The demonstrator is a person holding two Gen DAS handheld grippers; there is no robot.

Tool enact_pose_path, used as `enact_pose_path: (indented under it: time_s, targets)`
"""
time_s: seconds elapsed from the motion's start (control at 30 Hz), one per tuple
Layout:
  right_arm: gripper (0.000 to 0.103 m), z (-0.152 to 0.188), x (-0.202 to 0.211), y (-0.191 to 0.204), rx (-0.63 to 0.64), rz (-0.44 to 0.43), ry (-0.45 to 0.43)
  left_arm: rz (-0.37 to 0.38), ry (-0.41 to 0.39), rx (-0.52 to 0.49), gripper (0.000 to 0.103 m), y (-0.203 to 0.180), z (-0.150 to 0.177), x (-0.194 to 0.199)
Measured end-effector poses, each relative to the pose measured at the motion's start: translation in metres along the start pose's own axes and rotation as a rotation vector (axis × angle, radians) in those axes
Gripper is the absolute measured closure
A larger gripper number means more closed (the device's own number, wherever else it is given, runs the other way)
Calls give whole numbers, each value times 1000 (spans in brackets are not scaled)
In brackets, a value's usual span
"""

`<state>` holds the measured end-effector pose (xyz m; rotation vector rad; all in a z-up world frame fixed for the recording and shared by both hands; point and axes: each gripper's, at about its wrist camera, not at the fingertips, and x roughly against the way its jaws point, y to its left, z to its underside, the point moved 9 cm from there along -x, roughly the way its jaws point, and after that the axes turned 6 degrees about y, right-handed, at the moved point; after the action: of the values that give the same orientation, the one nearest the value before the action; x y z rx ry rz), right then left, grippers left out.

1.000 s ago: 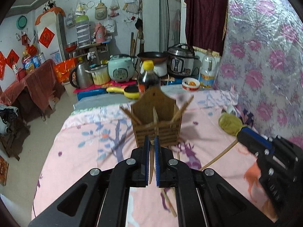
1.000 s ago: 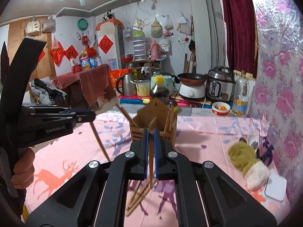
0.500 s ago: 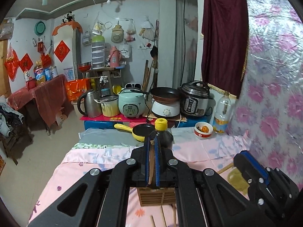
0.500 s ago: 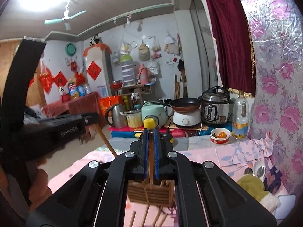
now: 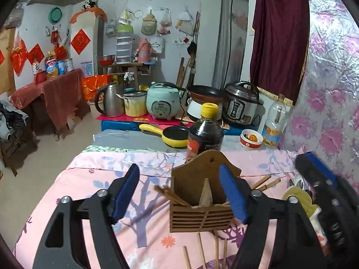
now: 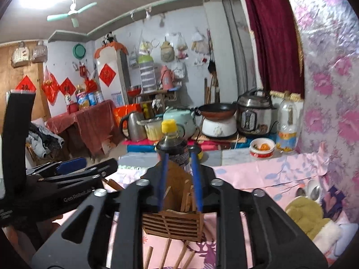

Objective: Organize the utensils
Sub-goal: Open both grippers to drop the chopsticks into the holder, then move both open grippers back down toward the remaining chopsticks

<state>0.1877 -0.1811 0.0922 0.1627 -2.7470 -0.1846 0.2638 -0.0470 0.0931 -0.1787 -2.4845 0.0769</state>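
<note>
- My left gripper (image 5: 179,196) sits low in the left wrist view with its blue-padded fingers (image 5: 125,192) spread wide and opening; nothing is gripped between them.
- The wooden chopstick holder (image 5: 199,204) stands on the pink flowered cloth (image 5: 94,179) in the lower centre of that frame, partly in the gap between the fingers; the right pad overlaps its right edge in the picture, and I cannot tell whether it touches.
- Chopsticks (image 5: 171,194) lean out of the holder's left compartment, and more poke out to its right.
- Loose chopsticks (image 5: 215,253) lie on the cloth at the bottom edge, just in front of the holder.
- My right gripper (image 6: 178,154) is at centre frame in the right wrist view, fingers (image 6: 162,174) a narrow way apart and opening, with no chopstick pinched between them.
- Through that gap I see the holder's tall backboard and, behind it, a dark sauce bottle (image 6: 172,144) with a yellow cap.
- The left gripper shows at the left edge of the right view, beside the holder.
- A yellow-green mitt (image 6: 307,215) lies on the cloth at lower right.
</note>
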Motion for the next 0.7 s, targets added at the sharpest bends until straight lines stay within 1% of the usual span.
enact_pose_path:
  time_s: [0.03,0.07,0.1,0.17,0.2,0.23,0.3,0.37,0.43,0.47,0.53,0.57,0.63,0.7]
  targets:
    - [65,-1,7,-1,-1,6,-10,-1,-7,9,18,4,1,6]
    - [58,-1,15,-2,-4,12,-18,-3,-17,18,13,7,3,11]
    - [51,2,23,-3,-9,15,-22,-12,-33,31,12,12,8,20]
    - [23,13,33,-5,-29,19,-20,-28,-38,47,8,21,20,29]
    - [20,21,37,-6,-37,20,-12,-32,-33,53,7,24,26,31]
    - [19,28,39,-6,-38,19,-3,-38,-20,62,6,29,37,32]
    - [18,51,40,-3,-16,29,50,-50,16,72,6,35,60,31]
    - [13,70,43,-3,6,39,92,-74,66,71,6,42,90,27]
    - [11,92,50,-7,15,47,117,-89,98,66,6,47,115,25]
    - [9,103,55,-10,13,54,124,-100,121,57,6,49,131,23]
    - [9,129,63,-22,1,72,150,-135,161,27,6,54,160,20]
    - [9,141,64,-28,-8,80,171,-156,181,15,6,56,172,18]
    - [9,162,61,-39,-42,96,242,-209,247,-18,6,61,194,13]
    - [9,175,58,-43,-76,56,303,-219,273,-39,6,62,205,11]
